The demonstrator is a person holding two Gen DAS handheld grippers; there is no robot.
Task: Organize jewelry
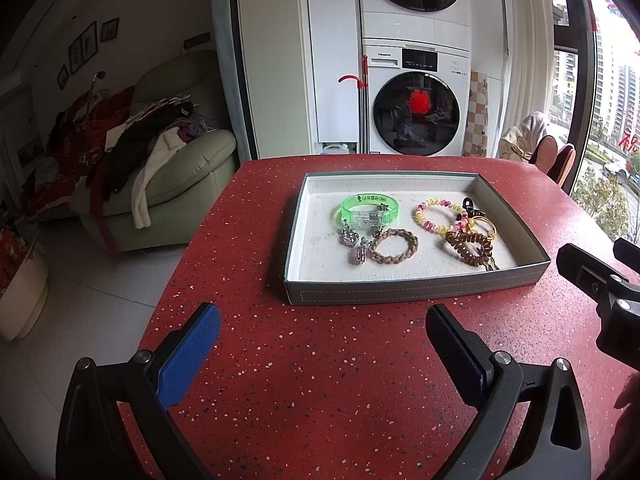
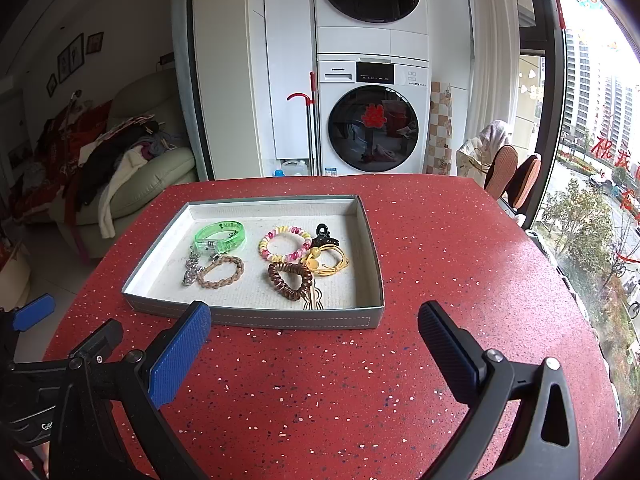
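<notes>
In the left wrist view, the left gripper (image 1: 322, 328) is held wide open and empty over the red table (image 1: 320, 380); the right gripper (image 1: 600, 276) is cut off at the edge.

In the right wrist view, the right gripper is seen wide open and empty. The grey tray (image 2: 296, 318), near the table's far edge, holds a green bangle (image 2: 220, 234), a braided bracelet (image 2: 221, 272), coil hair ties (image 2: 290, 280) and a half-hidden clip (image 2: 313, 300).

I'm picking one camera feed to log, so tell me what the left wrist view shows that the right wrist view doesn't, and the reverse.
Only the left wrist view shows the open left gripper head-on, with the table's left edge and white floor. Only the right wrist view shows the open right gripper head-on, more of the window side and street, and the gold clip beside the brown coil tie. Both show the grey tray on the red table, the green bangle, braided bracelet, pastel coil tie and washing machines.
</notes>
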